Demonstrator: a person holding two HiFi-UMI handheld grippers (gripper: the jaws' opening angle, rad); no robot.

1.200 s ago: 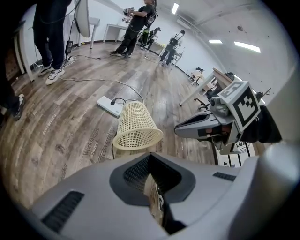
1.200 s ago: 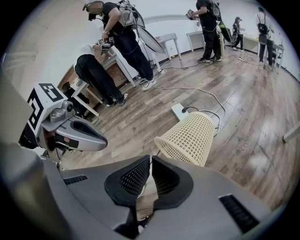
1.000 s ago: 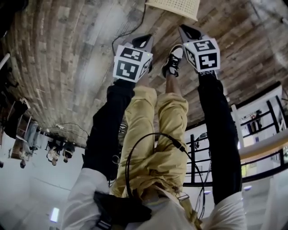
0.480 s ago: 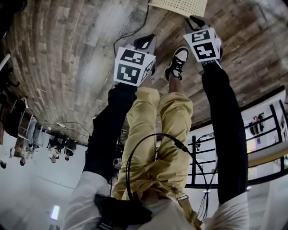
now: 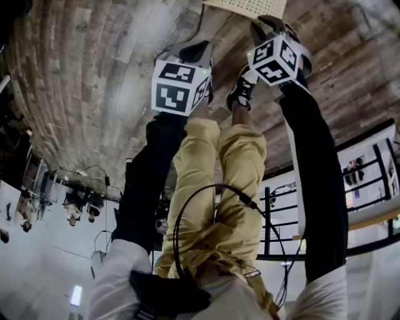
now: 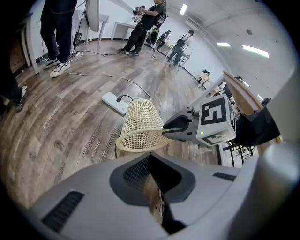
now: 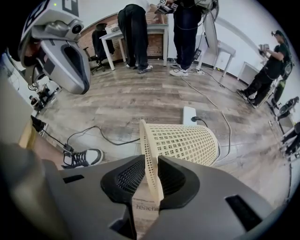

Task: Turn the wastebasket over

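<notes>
On a wood floor (image 6: 70,117), a lattice wastebasket (image 7: 187,143) is laid sideways, its rim straddled by the right gripper (image 7: 150,176) (jaws just opening, no longer pressing); the left gripper (image 6: 154,187) is held narrowly apart, empty.

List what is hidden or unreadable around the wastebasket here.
Head view: the basket, nearly all past the top edge.
Right gripper view: the power strip, half behind the basket; the floor print, mostly covered by the right gripper, whose jaws have just been opening with the rim between them.
Left gripper view: the basket's inside, its mouth turned away from the camera.
</notes>
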